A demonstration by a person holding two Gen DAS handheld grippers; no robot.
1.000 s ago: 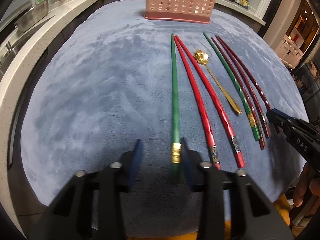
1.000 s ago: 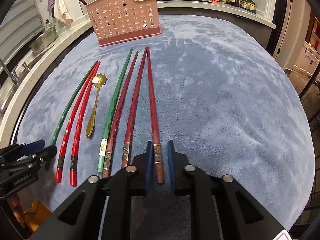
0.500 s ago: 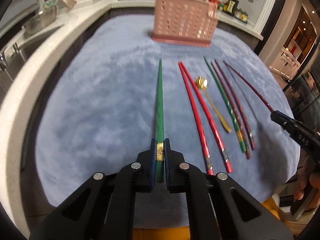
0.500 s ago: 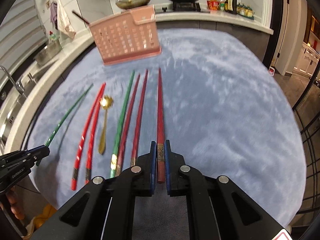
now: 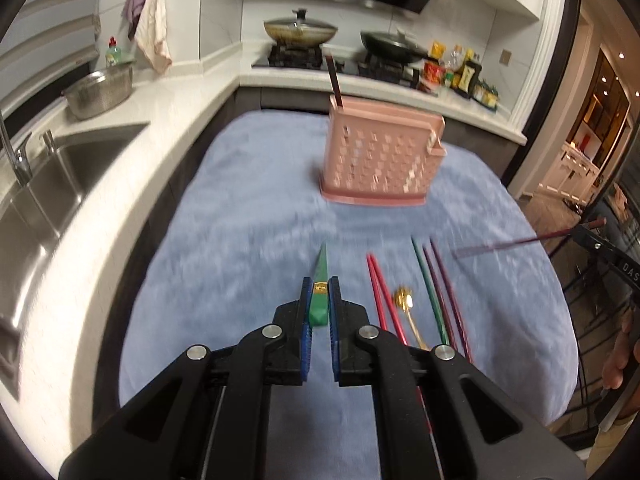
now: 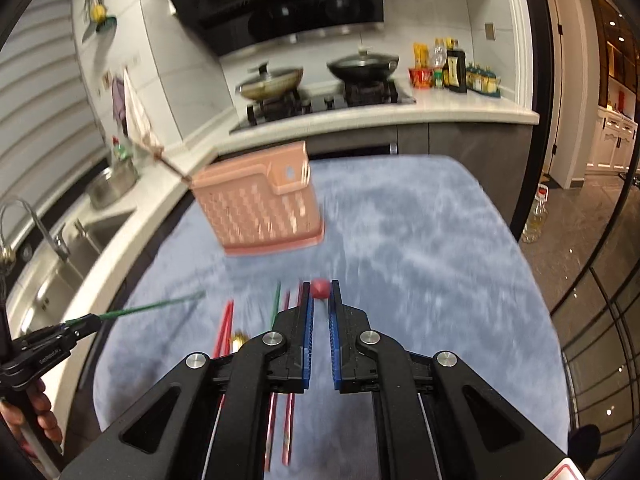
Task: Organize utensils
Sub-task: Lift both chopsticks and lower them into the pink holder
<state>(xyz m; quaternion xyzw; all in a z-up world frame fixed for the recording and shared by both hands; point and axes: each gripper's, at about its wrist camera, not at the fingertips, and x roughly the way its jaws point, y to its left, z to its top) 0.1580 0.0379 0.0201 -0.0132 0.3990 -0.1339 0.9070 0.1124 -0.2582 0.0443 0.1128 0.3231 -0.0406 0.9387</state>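
Note:
My left gripper [image 5: 319,290] is shut on a green chopstick [image 5: 320,280] and holds it above the blue cloth, pointing forward. It also shows in the right wrist view [image 6: 140,310]. My right gripper [image 6: 320,292] is shut on a dark red chopstick [image 6: 321,289], seen end-on; in the left wrist view it [image 5: 528,240] sticks out leftward in the air. A pink perforated utensil basket [image 5: 380,160] stands at the far end of the cloth, with one dark chopstick [image 5: 334,80] in it. Two red chopsticks [image 5: 382,292], a gold spoon [image 5: 408,304] and more chopsticks [image 5: 436,292] lie on the cloth.
A blue cloth [image 5: 248,232] covers the table. A steel sink [image 5: 44,184] and white counter lie to the left. A stove with two pans [image 6: 316,76] and bottles stand at the back. A doorway opens to the right.
Both grippers have lifted their chopsticks off the cloth and tilted up, so the kitchen now shows. One second ago both stood open around their chopsticks; they shut half a second ago.

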